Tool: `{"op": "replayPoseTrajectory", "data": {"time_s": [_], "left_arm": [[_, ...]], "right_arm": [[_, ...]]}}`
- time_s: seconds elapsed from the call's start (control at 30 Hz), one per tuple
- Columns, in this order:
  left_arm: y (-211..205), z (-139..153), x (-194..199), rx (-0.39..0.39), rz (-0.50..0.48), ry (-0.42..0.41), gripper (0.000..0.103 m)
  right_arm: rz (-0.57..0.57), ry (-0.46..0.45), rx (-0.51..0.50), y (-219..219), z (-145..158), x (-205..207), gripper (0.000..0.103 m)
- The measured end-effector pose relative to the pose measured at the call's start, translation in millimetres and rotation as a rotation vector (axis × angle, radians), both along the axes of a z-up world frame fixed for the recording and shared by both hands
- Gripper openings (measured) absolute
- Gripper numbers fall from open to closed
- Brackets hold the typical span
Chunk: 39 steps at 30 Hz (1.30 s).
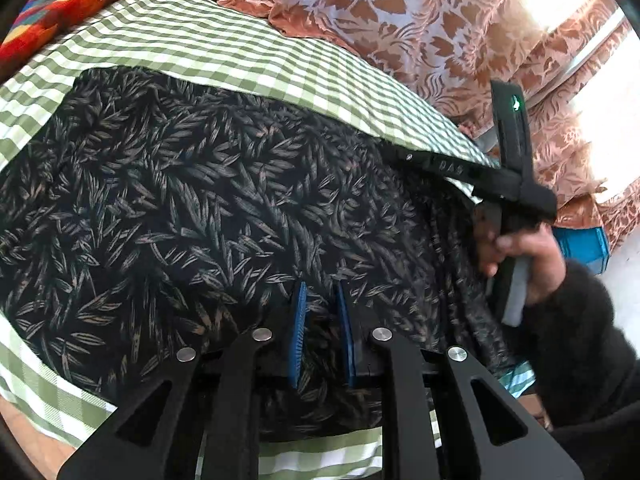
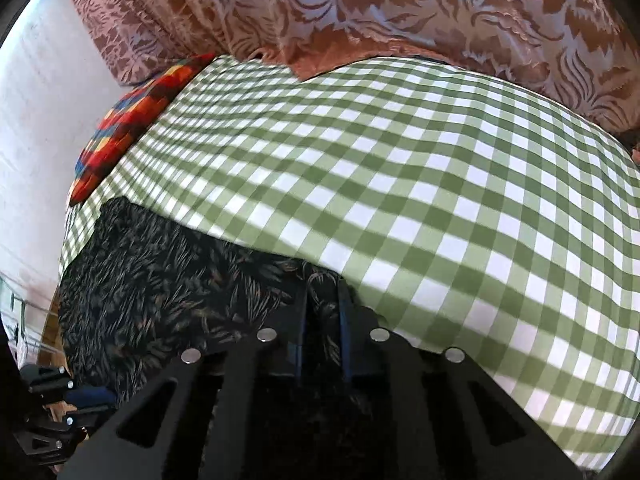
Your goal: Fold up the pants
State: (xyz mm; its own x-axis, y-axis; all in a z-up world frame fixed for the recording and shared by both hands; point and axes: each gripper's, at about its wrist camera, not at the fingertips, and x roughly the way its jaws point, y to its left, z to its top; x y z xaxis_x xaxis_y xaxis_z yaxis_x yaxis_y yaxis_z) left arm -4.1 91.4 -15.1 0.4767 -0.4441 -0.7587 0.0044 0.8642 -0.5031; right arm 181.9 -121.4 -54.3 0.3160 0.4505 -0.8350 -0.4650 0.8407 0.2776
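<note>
The left wrist camera sat close above the dark leaf-print fabric pants (image 1: 200,208), looking along its tongs (image 1: 322,332) toward the far edge of the green-and-white checked bed sheet (image 1: 240,52). The right wrist camera looked from the pants' far edge (image 2: 168,280) across the sheet (image 2: 440,200). Both views shared the brown floral curtain (image 1: 400,20) (image 2: 400,12).

A green and white checked sheet (image 2: 440,200) is spread flat. A bright patchwork pillow (image 2: 120,128) is laid at its edge. Brown flowered curtains (image 2: 400,12) are hung behind. A blue box (image 1: 584,248) is seen.
</note>
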Motion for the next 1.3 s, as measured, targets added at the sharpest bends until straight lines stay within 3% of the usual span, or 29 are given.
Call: {"op": "replayPoseTrajectory", "data": {"time_s": [0.07, 0.1, 0.2, 0.23, 0.27, 0.33, 0.47, 0.57, 0.63, 0.67, 0.73, 0.83, 0.97, 1.07, 1.17, 1.2, 1.23, 1.3], "left_arm": [[5, 8, -4, -0.007, 0.009, -0.021, 0.022], [14, 15, -9, -0.031, 0.035, -0.034, 0.032], [45, 28, -28, -0.056, 0.130, -0.069, 0.035], [55, 31, -32, -0.042, 0.159, -0.080, 0.035], [67, 34, -40, -0.032, 0.195, -0.088, 0.035], [82, 36, -48, -0.033, 0.237, -0.085, 0.035], [114, 24, -69, 0.010, 0.380, -0.014, 0.035], [138, 7, -76, -0.049, 0.480, 0.050, 0.035], [155, -4, -82, -0.128, 0.543, 0.075, 0.035], [161, -7, -85, -0.163, 0.570, 0.075, 0.038], [172, -9, -91, -0.224, 0.623, 0.047, 0.063], [177, -9, -87, -0.261, 0.648, 0.019, 0.065], [175, -16, -71, -0.220, 0.649, 0.029, 0.065], [174, -25, -63, -0.247, 0.662, 0.048, 0.065], [172, -30, -54, -0.232, 0.669, 0.057, 0.054], [173, -32, -51, -0.238, 0.671, 0.059, 0.046], [174, -34, -50, -0.235, 0.678, 0.060, 0.028], [175, -37, -49, -0.243, 0.686, 0.066, 0.016]], "right_arm": [[-0.002, -0.029, -0.023, 5, -1, -1, 0.013], [-0.003, -0.035, -0.030, 7, -1, -2, 0.013], [-0.018, -0.035, -0.020, 4, 4, -6, 0.016], [-0.031, -0.037, -0.012, 1, 9, -7, 0.025], [-0.052, -0.064, -0.019, -2, 16, -10, 0.041], [-0.060, -0.117, 0.013, -6, 33, -20, 0.049], [0.042, -0.116, 0.118, 6, 55, -43, 0.049], [0.150, -0.080, 0.144, 32, 54, -61, 0.049], [0.227, -0.050, 0.144, 58, 47, -79, 0.049], [0.254, -0.039, 0.142, 68, 44, -85, 0.049], [0.306, -0.029, 0.125, 88, 37, -100, 0.048], [0.320, -0.045, 0.054, 107, 26, -110, 0.048], [0.289, -0.022, 0.015, 111, 11, -101, 0.048], [0.274, 0.003, 0.046, 106, 4, -93, 0.049], [0.276, -0.005, 0.058, 103, 5, -94, 0.049], [0.275, -0.009, 0.059, 102, 4, -94, 0.049], [0.275, -0.010, 0.059, 103, 5, -96, 0.050], [0.277, -0.017, 0.060, 102, 5, -96, 0.050]]}}
